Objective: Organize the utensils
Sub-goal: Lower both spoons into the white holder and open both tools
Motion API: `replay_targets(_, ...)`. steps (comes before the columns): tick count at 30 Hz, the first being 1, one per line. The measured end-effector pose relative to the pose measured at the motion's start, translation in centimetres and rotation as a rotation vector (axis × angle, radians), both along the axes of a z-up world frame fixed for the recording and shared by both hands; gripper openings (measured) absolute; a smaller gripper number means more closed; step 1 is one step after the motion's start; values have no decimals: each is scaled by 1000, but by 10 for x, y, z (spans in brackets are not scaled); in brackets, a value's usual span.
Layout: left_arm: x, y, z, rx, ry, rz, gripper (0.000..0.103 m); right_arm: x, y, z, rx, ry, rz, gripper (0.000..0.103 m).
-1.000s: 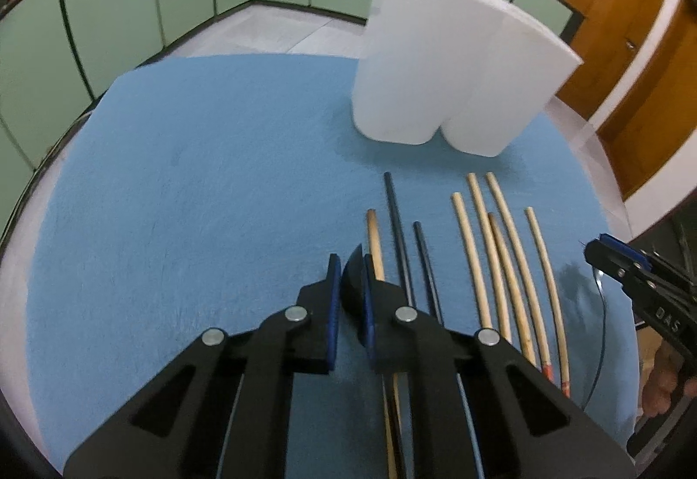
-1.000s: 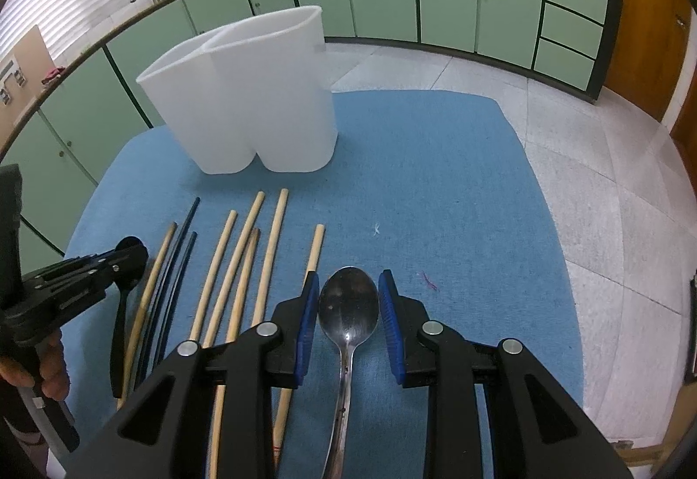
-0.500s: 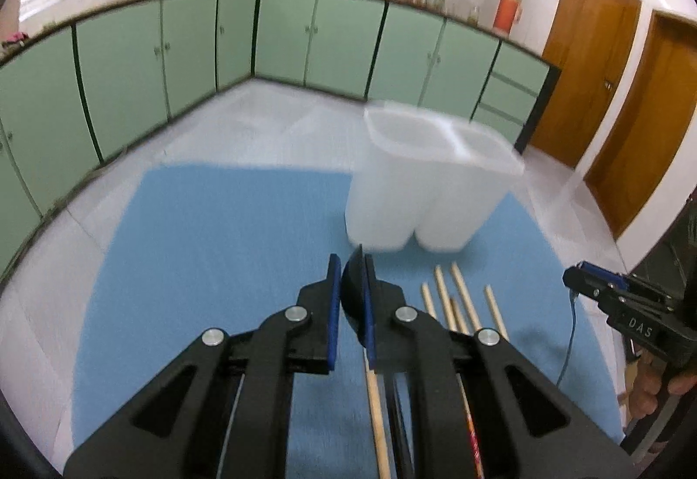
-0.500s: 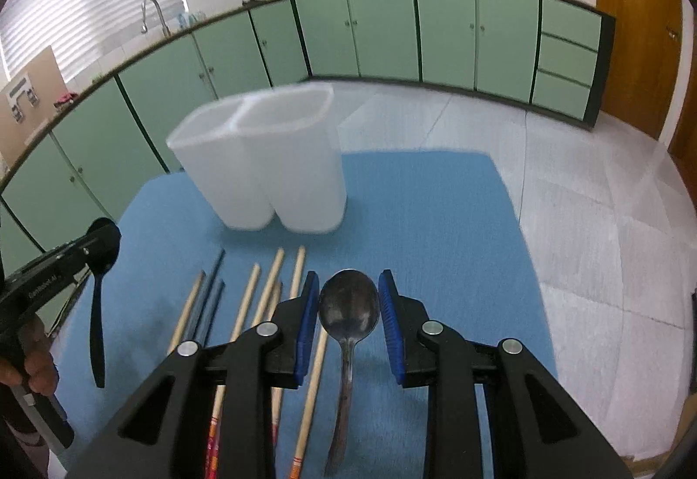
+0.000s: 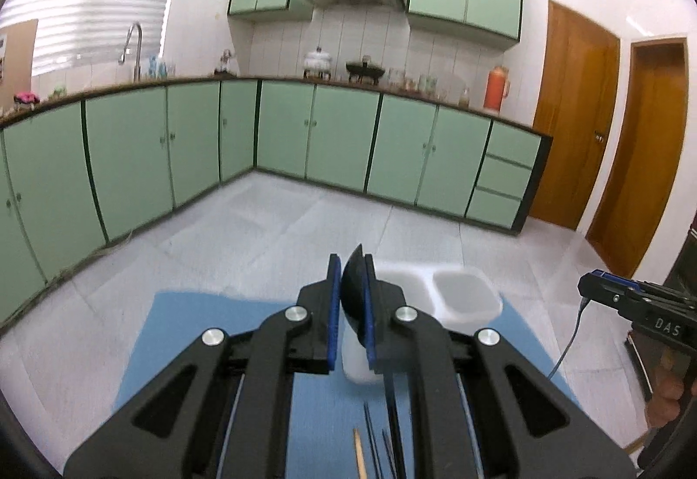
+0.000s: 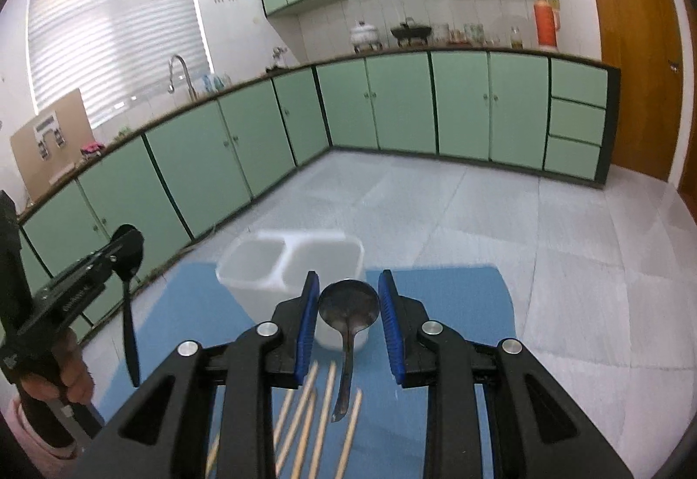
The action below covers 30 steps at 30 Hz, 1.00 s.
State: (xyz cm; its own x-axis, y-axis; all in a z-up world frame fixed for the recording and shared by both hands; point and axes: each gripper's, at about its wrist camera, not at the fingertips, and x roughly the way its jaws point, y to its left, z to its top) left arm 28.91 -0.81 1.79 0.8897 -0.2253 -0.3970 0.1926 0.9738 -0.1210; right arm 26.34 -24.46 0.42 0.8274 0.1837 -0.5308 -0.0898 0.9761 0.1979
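My left gripper [image 5: 350, 305] is shut on a black spoon [image 5: 355, 296], held by its bowl high above the blue mat [image 5: 196, 331]; its handle hangs down. It also shows in the right wrist view [image 6: 126, 257]. My right gripper [image 6: 348, 318] is shut on a metal spoon [image 6: 348, 305], bowl between the pads, handle hanging. The white two-compartment holder [image 5: 461, 296] stands on the mat below and ahead, also in the right wrist view [image 6: 287, 261]. Wooden chopsticks [image 6: 322, 413] and black chopsticks [image 5: 374, 448] lie on the mat.
Green cabinets [image 5: 340, 139] line the far walls across a tiled floor [image 5: 270, 226]. Wooden doors [image 5: 575, 170] stand at the right. The right gripper's body [image 5: 644, 313] shows at the right edge of the left wrist view.
Both grippers have risen well above the mat with their spoons. The views tilted up, so the holder and chopsticks now sit low in the frames.
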Motion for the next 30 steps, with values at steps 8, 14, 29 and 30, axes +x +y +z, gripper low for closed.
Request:
replay_targets(8,40,-28,26,12,-117,4,8,36,1,40,11,-92,17,28)
replay_targets(14,80,-49,23,38,-167,22,8,74,4,49,4,-127,4,28)
replay_targets(29,126,-48,-46,43,-78,12,8,121,30,-24,-33,-25,20,28)
replay_targets(30,126,-49,-50,54,-69,7,8,120,31,-29,-30,-15,23,28)
